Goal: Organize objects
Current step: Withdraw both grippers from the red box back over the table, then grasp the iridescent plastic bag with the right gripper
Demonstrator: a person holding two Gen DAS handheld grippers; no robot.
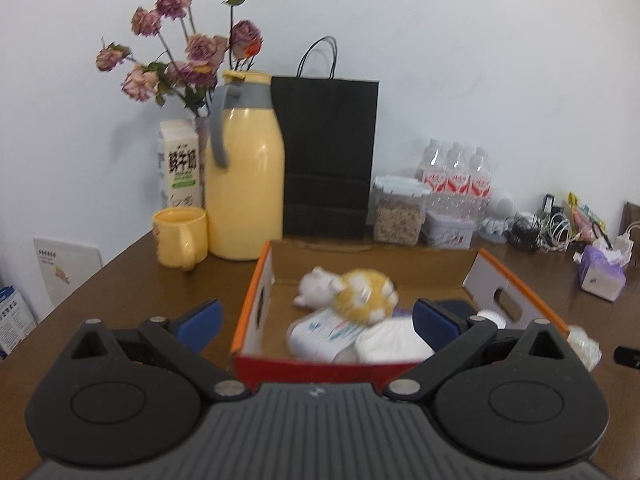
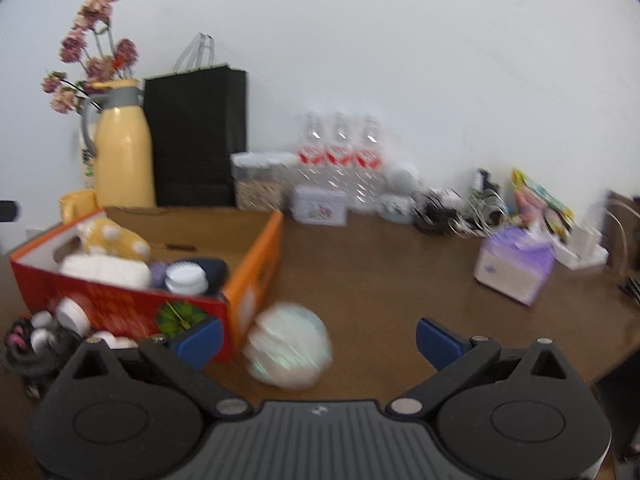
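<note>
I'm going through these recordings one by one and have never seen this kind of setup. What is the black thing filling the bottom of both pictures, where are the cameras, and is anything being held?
The black shape is a hand-held two-finger gripper; a person carries one in each hand. Each picture comes from a wide-angle camera on one gripper, looking forward along its blue-tipped fingers.

The left gripper is open and holds nothing; it faces an orange and red cardboard box on a brown table. In the box lie a yellow and white plush toy and some white items.

The right gripper is also open and holds nothing. A blurred whitish ball-like object sits on the table between its fingers, beside the box's corner; I cannot tell what it is.

Along the wall stand a yellow jug, a yellow mug, a black paper bag, water bottles and a tissue pack.
</note>
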